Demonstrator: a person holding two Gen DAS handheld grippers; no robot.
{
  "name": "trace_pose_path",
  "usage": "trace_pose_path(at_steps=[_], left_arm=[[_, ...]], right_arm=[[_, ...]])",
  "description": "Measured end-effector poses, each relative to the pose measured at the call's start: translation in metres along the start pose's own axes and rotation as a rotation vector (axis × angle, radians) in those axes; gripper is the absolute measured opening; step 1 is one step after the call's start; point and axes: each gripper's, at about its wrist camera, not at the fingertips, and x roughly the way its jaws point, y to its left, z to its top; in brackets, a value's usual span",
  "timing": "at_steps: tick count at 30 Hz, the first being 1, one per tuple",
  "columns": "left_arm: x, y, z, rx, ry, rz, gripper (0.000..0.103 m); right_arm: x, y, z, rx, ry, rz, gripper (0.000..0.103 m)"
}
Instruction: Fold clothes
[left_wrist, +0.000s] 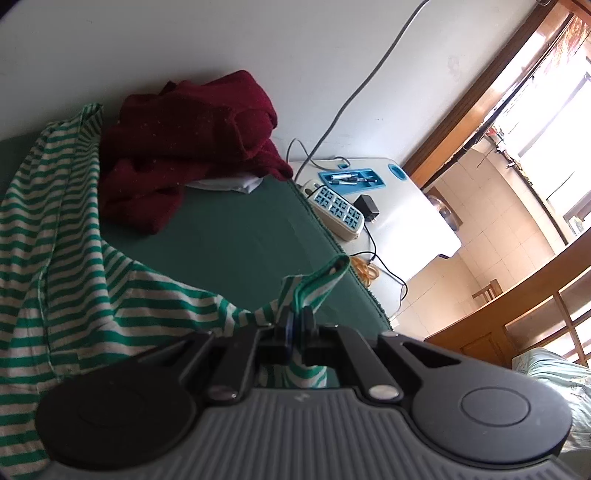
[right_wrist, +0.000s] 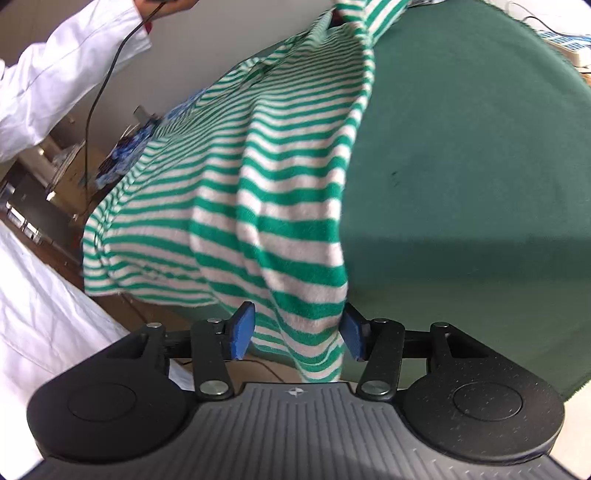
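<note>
A green-and-white striped garment (left_wrist: 55, 236) lies stretched over the green tablecloth (left_wrist: 240, 236). My left gripper (left_wrist: 295, 321) is shut on a bunched edge of the striped garment, and a loop of that edge sticks up past the fingertips. In the right wrist view the same striped garment (right_wrist: 258, 192) hangs over the cloth's near edge. My right gripper (right_wrist: 297, 328) stands open, its blue pads (right_wrist: 242, 330) on either side of the garment's hanging lower end. A dark red garment (left_wrist: 192, 147) is heaped at the far side of the table.
A white power strip (left_wrist: 334, 210), a black adapter (left_wrist: 367, 206) and a blue tray of pens (left_wrist: 354, 179) sit on a white surface beyond the cloth. A person's white sleeve (right_wrist: 55, 85) and a black cable (right_wrist: 92, 122) are at the upper left. Wooden furniture (left_wrist: 517, 314) stands at right.
</note>
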Motion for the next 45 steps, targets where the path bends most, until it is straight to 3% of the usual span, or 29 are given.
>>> trace_pose_path(at_steps=[6, 13, 16, 19, 25, 29, 34, 39, 43, 45], left_arm=[[-0.012, -0.008, -0.006, -0.021, -0.018, 0.026, 0.000], [-0.016, -0.020, -0.005, -0.008, -0.034, 0.084, 0.000], [-0.017, -0.021, -0.006, -0.019, -0.036, 0.097, 0.000], [-0.019, -0.026, -0.010, -0.014, -0.040, 0.094, 0.000], [-0.025, -0.030, -0.014, -0.005, -0.045, 0.104, 0.000], [-0.033, -0.026, -0.013, -0.016, -0.064, 0.116, 0.000], [-0.037, -0.023, -0.013, -0.024, -0.074, 0.121, 0.000], [-0.040, -0.022, -0.016, -0.016, -0.091, 0.138, 0.000], [-0.045, -0.018, -0.014, -0.020, -0.105, 0.141, 0.000], [-0.047, -0.014, -0.009, -0.026, -0.106, 0.130, 0.000]], right_arm=[[-0.021, 0.008, -0.021, 0.010, -0.003, 0.051, 0.052], [-0.022, -0.025, -0.018, 0.156, -0.126, 0.129, 0.052], [-0.023, -0.032, -0.014, 0.131, -0.139, 0.094, 0.052], [-0.025, -0.033, -0.008, 0.054, -0.124, 0.042, 0.052], [0.003, -0.025, 0.015, -0.057, -0.007, 0.143, 0.051], [0.003, -0.014, 0.007, -0.185, 0.076, 0.132, 0.033], [-0.018, -0.014, -0.005, -0.126, 0.065, 0.115, 0.032], [-0.026, -0.010, -0.014, 0.008, 0.013, 0.086, 0.012], [-0.037, 0.005, -0.017, 0.071, -0.038, 0.005, 0.012], [-0.042, 0.011, -0.016, 0.128, -0.069, -0.003, 0.019]])
